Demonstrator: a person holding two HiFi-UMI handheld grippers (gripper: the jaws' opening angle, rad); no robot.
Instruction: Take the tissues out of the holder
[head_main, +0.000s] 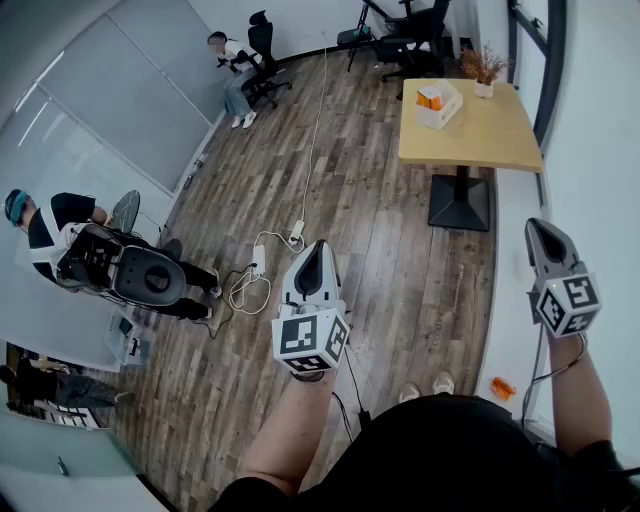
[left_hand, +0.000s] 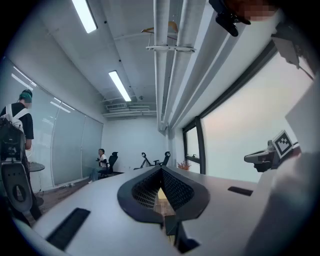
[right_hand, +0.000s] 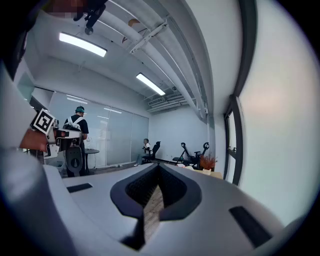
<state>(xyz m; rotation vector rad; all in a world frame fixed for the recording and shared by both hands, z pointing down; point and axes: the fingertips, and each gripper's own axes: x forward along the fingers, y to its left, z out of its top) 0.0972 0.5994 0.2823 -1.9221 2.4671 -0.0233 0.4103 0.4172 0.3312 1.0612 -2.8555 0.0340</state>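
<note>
The tissue holder (head_main: 438, 104), a white box with orange print, stands on a light wooden table (head_main: 490, 135) at the far right of the room, beside a small dried plant (head_main: 483, 70). Both grippers are held up in the air over the wooden floor, well short of that table. My left gripper (head_main: 318, 246) is at centre, its jaws shut with nothing between them. My right gripper (head_main: 543, 226) is at the right, also shut and empty. In the left gripper view the jaws (left_hand: 161, 170) meet; in the right gripper view the jaws (right_hand: 159, 167) meet too.
A power strip and coiled cables (head_main: 262, 268) lie on the floor ahead of the left gripper. A person with equipment (head_main: 60, 235) stands at the left by a glass wall. Another person (head_main: 235, 75) sits at the back. Office chairs (head_main: 410, 35) stand behind the table.
</note>
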